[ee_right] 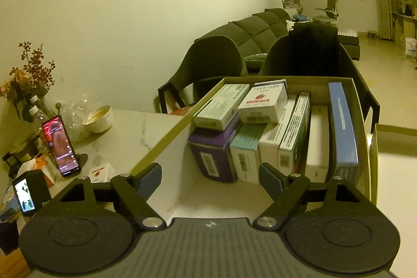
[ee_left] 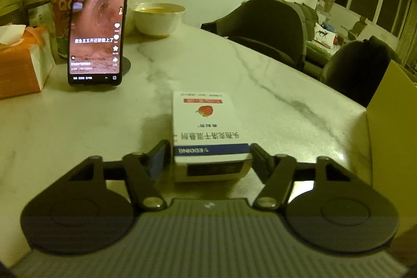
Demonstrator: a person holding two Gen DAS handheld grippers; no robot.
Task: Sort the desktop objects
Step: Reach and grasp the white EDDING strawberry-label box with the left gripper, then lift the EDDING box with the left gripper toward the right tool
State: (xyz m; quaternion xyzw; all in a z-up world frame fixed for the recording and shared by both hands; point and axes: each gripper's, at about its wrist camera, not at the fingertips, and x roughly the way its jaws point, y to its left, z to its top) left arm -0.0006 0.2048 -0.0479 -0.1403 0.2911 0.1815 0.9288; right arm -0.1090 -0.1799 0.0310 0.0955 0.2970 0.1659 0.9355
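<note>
On a marble table (ee_left: 78,127), the left gripper (ee_left: 208,155) has its jaws pressed to both sides of a white medicine box (ee_left: 208,127) lying flat. The right gripper (ee_right: 208,180) hangs wide open and empty over the storage box (ee_right: 161,145) of packets. Best to lift the box straight up and keep it level.

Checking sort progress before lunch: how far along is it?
Done: the open cardboard box already holds many medicine cartons. In hand: the left gripper brackets the white strawberry-print medicine carton on the marble table; pad contact looks likely, no lift yet. The right gripper is open and empty over the box. Left: that carton.
</note>
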